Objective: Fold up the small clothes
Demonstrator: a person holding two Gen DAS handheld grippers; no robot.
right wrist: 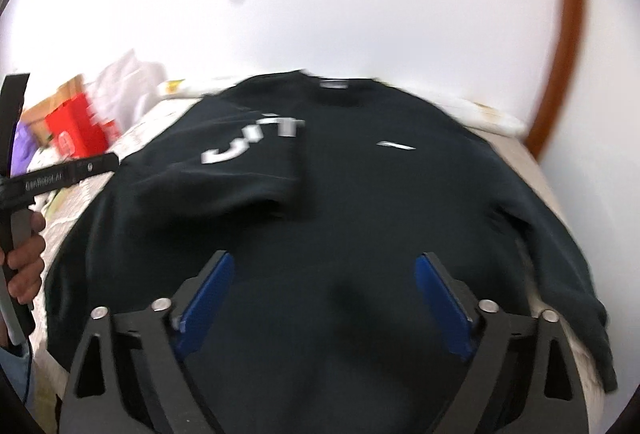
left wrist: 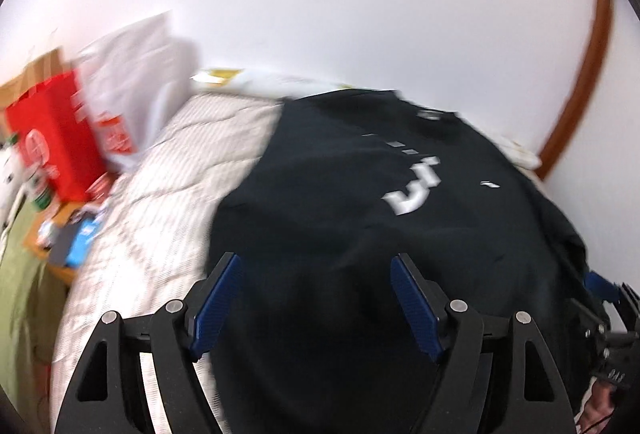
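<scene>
folding black sweatshirt (right wrist: 360,194) spread on bed (left wrist: 160,162), one sleeve (right wrist: 240,170) already across chest. we see left gripper (left wrist: 316,266) and right gripper (right wrist: 324,262) fingers apart, empty, hovering near hem. next, we judge: pinch other sleeve (right wrist: 560,254), fold inward.

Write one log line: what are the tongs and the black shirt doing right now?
left tongs: open, empty | right tongs: open, empty | black shirt: flat on bed, left sleeve folded across chest, right sleeve still out
</scene>
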